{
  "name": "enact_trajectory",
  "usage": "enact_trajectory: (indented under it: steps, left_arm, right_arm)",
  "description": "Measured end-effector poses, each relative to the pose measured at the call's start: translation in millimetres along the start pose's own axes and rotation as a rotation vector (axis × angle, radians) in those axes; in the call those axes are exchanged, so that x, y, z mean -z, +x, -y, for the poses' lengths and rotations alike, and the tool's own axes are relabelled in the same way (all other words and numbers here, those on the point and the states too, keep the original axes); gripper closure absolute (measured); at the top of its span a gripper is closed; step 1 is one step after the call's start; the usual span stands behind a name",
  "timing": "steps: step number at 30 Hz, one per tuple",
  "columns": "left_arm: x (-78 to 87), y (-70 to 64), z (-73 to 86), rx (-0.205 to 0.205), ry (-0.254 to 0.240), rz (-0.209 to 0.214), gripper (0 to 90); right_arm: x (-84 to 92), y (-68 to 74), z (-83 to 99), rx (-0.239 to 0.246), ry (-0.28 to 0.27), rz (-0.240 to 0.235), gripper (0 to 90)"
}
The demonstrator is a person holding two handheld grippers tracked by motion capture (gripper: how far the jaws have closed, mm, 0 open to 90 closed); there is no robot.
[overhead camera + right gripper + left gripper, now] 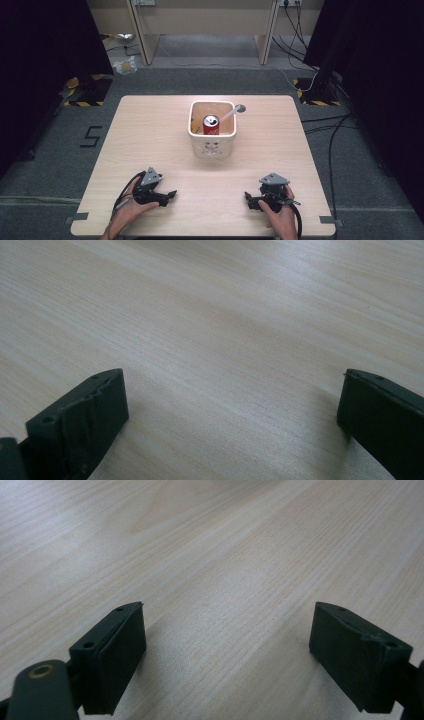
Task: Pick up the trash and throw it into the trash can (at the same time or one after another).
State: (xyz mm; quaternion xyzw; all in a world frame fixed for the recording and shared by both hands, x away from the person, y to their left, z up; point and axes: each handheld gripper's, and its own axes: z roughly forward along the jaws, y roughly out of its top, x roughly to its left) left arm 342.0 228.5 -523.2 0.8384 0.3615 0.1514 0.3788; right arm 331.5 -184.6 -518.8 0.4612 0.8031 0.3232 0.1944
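Left gripper sits low on the pale wood-grain surface at the near edge, held in the person's left hand, grey three-cornered plate on top, cable trailing back off it. Its jaws stand wide apart with nothing between them; in the left gripper view only bare wood grain lies in the gap and ahead of the tips. Right gripper is low on the same near strip, held in the right hand, and its jaws point inward toward the left gripper. Those jaws are also spread wide and empty; the right gripper view has bare grain between the tips and beyond them. The two grippers are well apart from each other, tips facing across the gap. Farther out, well ahead of both sets of jaws and roughly between their lines, stands a white square plastic bin with a faint print on its near wall. Inside it a red soda can stands upright, silver top showing. A grey long-handled spoon leans from inside the bin over its far right corner, bowl resting just outside the rim. Neither set of jaws touches bin, can or spoon.
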Motion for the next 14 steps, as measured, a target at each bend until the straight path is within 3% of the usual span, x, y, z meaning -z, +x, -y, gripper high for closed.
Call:
enact_trajectory:
  steps: [14]
  left_arm:
    - [0.0, 0.3, -0.2, 0.001, 0.003, 0.002, 13.8]
  right_arm:
    - [0.0, 0.0, 0.0, 0.000, 0.000, 0.000, 0.2]
